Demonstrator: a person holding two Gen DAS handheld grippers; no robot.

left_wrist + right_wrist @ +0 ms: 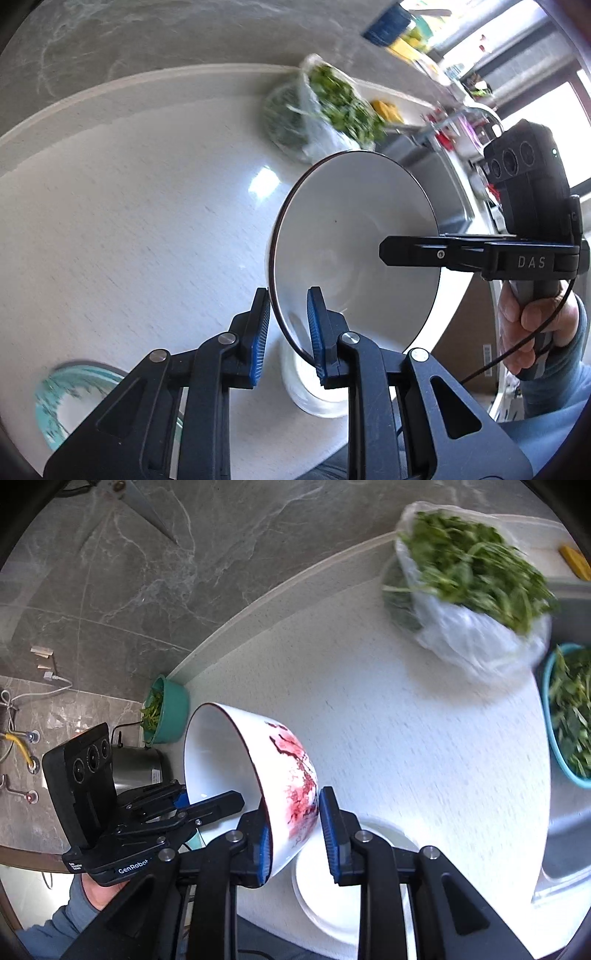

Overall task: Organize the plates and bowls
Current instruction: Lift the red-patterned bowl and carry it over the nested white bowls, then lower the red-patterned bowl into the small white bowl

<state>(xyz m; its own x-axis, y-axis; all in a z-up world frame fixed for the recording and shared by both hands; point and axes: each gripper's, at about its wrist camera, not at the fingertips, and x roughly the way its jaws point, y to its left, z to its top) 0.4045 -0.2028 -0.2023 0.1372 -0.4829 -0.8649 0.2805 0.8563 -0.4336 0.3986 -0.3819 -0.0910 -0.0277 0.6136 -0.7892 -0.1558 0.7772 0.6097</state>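
Both grippers (288, 325) (295, 834) straddle the bowl's (258, 768) rim, jaws wide, neither clearly clamped. Tilted at lower centre above the plates (332, 897), it seems headed for stacking there.

"DAS" marks the right claw (384, 251); "GenRobot" marks the left claw (207, 805)
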